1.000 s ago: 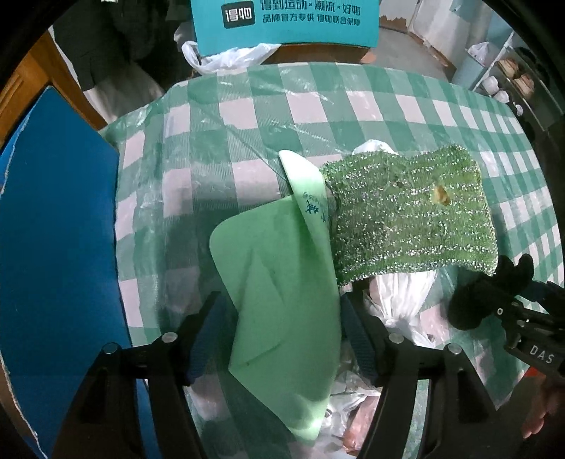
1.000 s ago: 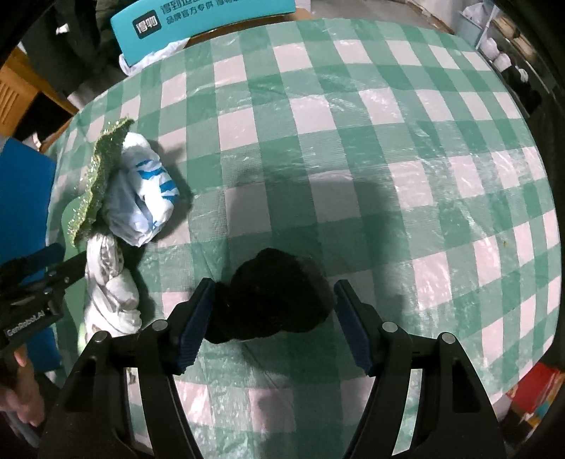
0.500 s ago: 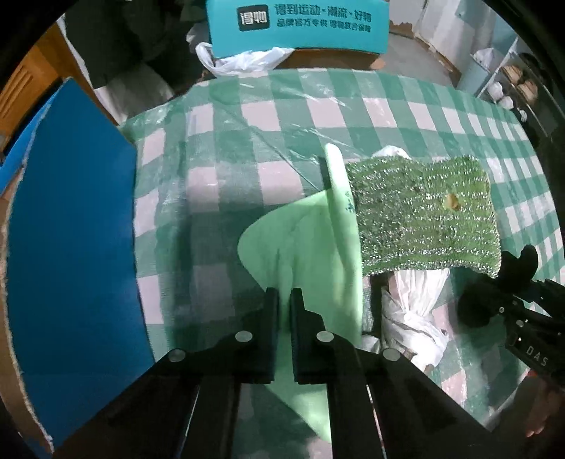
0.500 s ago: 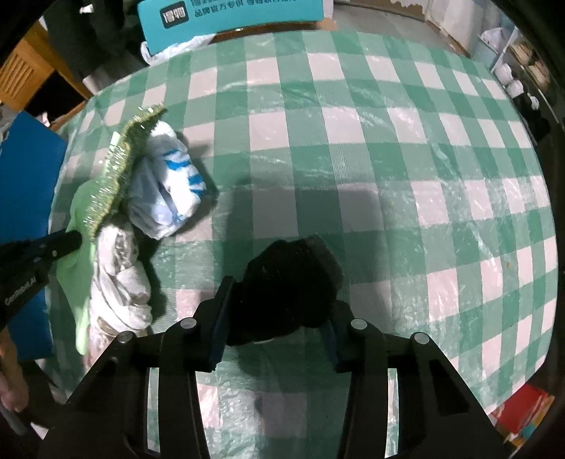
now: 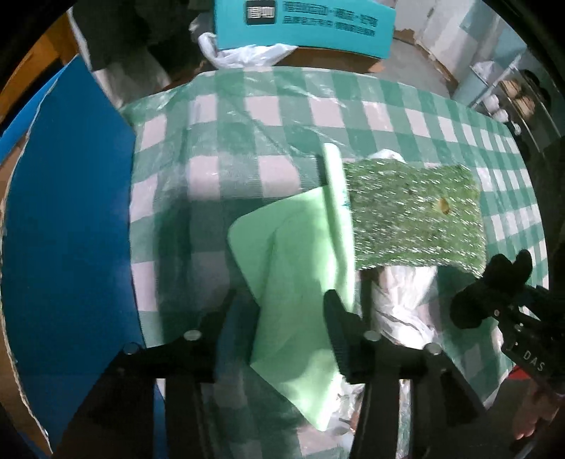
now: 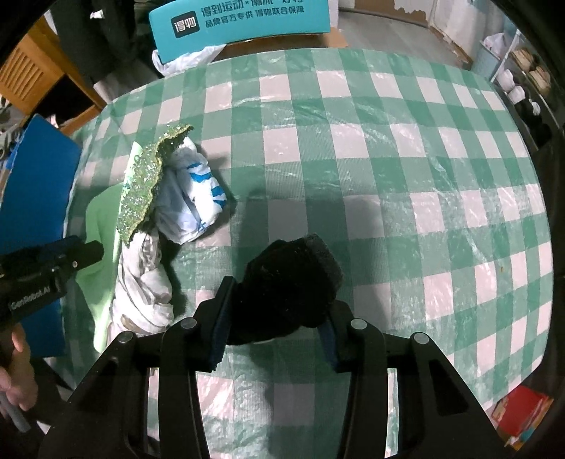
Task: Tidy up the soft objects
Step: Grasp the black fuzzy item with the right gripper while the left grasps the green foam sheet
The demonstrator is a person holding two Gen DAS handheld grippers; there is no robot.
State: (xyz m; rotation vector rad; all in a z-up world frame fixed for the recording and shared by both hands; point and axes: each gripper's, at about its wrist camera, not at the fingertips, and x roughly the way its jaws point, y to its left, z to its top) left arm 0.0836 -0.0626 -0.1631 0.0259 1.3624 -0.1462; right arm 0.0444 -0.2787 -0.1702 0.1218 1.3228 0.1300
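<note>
Two fisheye wrist cams, both looking down and fwd over a green-checked tablecloth (image 6: 353,148). Left cam sits close and low at the table's left side, its open left gripper (image 5: 279,317) in foreground. Right cam sits further right, the right gripper (image 6: 279,310) at its bottom. Both views share the pile with the glittery green scrub cloth (image 5: 413,215) (image 6: 144,187), the teal box (image 5: 303,24) (image 6: 240,21) behind, and each cam catches the other gripper at its edge.

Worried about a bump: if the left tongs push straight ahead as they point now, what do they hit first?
Most likely the pale green flexible sheet, already lying between the open left tongs. Beyond it sits the glittery green scouring cloth, though depth is unclear.
</note>
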